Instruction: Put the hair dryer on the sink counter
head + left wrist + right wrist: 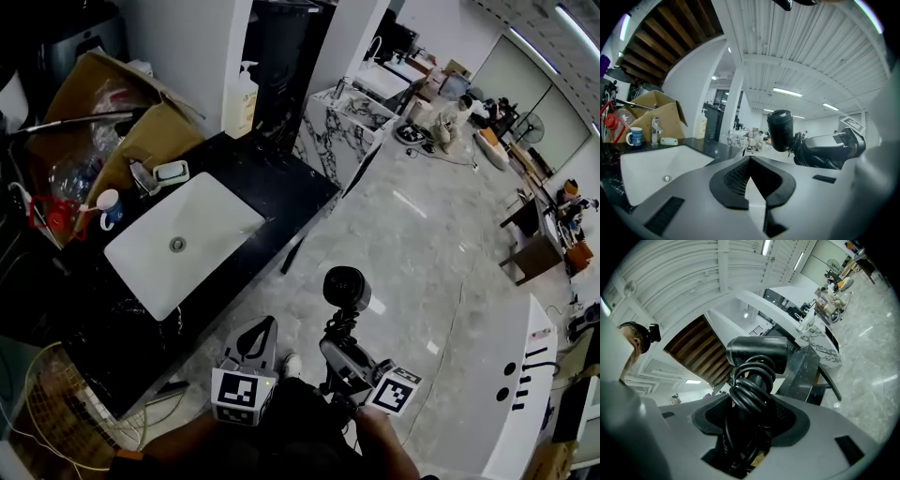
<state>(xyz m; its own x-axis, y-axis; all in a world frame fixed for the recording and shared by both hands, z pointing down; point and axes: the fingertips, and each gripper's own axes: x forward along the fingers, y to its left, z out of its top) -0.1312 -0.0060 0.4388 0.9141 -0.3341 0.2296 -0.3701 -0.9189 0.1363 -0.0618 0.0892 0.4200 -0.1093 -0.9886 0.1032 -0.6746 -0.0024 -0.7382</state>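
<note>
**Holding the hair dryer short of the counter**

Right gripper [749, 427] first: its jaws are clamped on the handle of the hair dryer [757, 352], biting through the cord [751, 392] that is coiled round it. The barrel stands up above the jaws, in the air over the floor, well apart from the sink counter [281, 183]. The left gripper [751, 185] hangs just beside it, jaws together and nothing in them.

Now the worries. That grip looks to sit on cord loops, not bare handle, so the top-heavy barrel could twist or slide. A loop could also slip free and snag the counter's edge. The basin [178, 239] takes up most of the top, leaving narrow dark strips round it. Set down carelessly, the dryer could roll into the bowl or off the front. The far end is crowded too, with the faucet [141, 176], the mug [109, 208] and the soap bottle [242, 98].

Hard to make out: the plug and the handle's foot are buried in the jaws, and the black countertop's near end fades into shadow.
</note>
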